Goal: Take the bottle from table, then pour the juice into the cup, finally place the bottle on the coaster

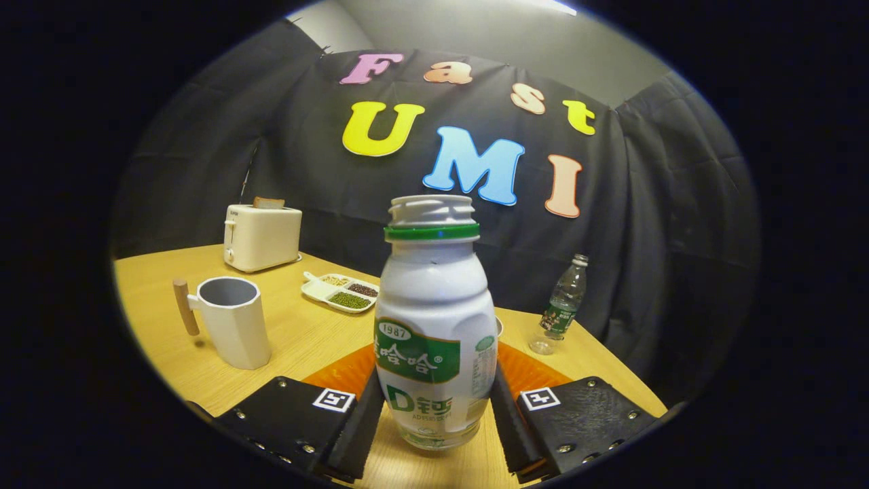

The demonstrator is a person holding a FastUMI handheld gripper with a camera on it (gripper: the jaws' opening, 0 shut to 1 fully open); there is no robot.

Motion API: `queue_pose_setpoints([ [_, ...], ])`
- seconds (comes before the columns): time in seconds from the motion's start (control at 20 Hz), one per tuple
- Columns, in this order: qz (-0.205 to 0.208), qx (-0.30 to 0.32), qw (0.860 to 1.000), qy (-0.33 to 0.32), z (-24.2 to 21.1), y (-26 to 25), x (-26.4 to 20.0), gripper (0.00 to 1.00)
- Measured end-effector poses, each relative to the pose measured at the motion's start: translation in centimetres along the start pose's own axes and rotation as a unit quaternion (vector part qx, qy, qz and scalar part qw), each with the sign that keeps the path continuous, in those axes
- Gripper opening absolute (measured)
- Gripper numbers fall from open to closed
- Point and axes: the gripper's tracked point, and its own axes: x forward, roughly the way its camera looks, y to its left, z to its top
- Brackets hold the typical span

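Gripper (434, 414) pinches the uncapped bottle (434, 326) upright between both fingers, its base over the table (170, 353). Orange coaster (536, 373) lies just behind it. Cup (234, 322) stands ahead-left; toaster (261, 238) and snack tray (339, 292) lie beyond.

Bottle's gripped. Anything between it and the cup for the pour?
Nothing visible. The gripper is shut on the upright bottle, cap off. The cup stands to its left on the table, bare wood between. Toaster and snack tray sit further back.
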Motion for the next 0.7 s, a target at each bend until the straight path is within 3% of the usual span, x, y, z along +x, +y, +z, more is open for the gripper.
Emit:
queue_pose_setpoints([
  [0.3, 0.02, -0.09, 0.995, 0.032, -0.1, 1.7, 1.2, 0.74],
  [0.7, 0.057, -0.192, 0.979, 0.047, 0.1, 5.4, 2.3, 0.74],
])
